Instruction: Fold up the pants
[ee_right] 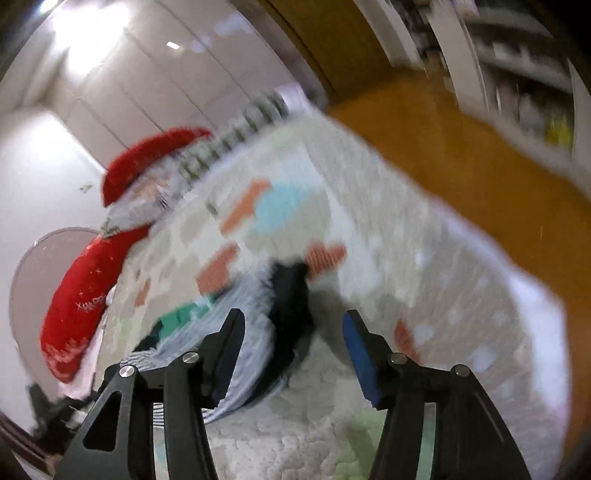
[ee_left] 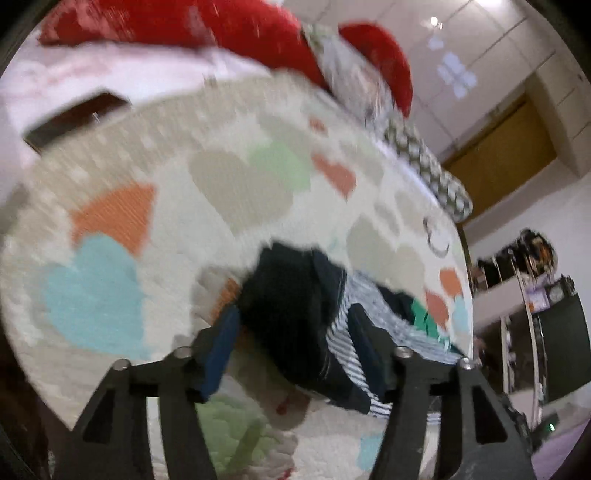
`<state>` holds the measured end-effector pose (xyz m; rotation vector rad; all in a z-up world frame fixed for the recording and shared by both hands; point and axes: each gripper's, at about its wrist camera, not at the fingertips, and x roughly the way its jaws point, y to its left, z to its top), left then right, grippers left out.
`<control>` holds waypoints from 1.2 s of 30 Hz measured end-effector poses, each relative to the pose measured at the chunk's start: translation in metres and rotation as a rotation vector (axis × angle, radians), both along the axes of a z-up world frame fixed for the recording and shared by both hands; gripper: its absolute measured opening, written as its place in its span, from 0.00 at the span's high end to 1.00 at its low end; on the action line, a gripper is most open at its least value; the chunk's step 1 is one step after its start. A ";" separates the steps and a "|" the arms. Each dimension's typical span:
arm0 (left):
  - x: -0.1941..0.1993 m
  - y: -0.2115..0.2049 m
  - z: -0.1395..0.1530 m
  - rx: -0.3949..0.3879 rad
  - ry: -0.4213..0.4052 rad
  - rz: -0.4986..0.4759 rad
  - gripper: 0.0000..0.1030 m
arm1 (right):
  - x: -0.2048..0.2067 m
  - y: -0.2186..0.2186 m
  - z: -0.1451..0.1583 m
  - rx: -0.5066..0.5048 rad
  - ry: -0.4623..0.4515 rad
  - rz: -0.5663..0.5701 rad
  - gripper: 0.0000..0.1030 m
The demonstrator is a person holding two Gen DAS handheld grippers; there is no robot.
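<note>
The pants (ee_left: 295,314) are dark navy with blue-white striped parts and a green patch, bunched in a heap on a white bed cover with coloured hearts (ee_left: 229,192). My left gripper (ee_left: 293,332) is open, its jaws on either side of the heap's near end, not closed on it. In the right wrist view the pants (ee_right: 284,314) lie just ahead and left of centre. My right gripper (ee_right: 293,332) is open; its left finger (ee_right: 229,350) overlaps the striped cloth, its right finger (ee_right: 360,354) is over bare cover. Both views are motion-blurred.
Red cushions (ee_left: 240,29) and a patterned pillow (ee_left: 424,162) lie at the head of the bed. A dark flat object (ee_left: 77,118) lies at the far left. The bed edge drops to an orange-brown floor (ee_right: 461,166) on the right. Shelves (ee_left: 535,295) stand beyond.
</note>
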<state>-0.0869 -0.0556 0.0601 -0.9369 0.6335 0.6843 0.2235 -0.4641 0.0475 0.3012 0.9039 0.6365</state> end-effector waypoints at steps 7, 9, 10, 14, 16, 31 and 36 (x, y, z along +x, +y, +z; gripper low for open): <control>-0.007 -0.009 -0.001 -0.068 -0.024 -0.053 0.39 | -0.033 0.030 0.019 0.050 -0.066 0.198 0.26; -0.003 -0.011 -0.010 -0.141 -0.043 -0.075 0.39 | -0.040 0.038 0.008 0.051 -0.001 0.250 0.42; -0.001 -0.013 -0.016 -0.183 -0.056 -0.093 0.40 | -0.043 0.045 0.001 0.059 0.045 0.296 0.46; 0.010 -0.023 -0.031 -0.269 -0.073 -0.142 0.40 | -0.054 0.052 -0.014 0.068 0.111 0.384 0.53; 0.017 -0.027 -0.037 -0.306 -0.075 -0.162 0.40 | -0.059 0.052 -0.020 0.095 0.143 0.411 0.53; 0.053 -0.027 -0.041 -0.291 -0.007 -0.211 0.94 | -0.073 0.071 -0.047 0.190 0.304 0.525 0.53; 0.062 -0.028 -0.044 -0.307 -0.039 -0.243 0.75 | -0.074 0.087 -0.062 0.254 0.414 0.595 0.52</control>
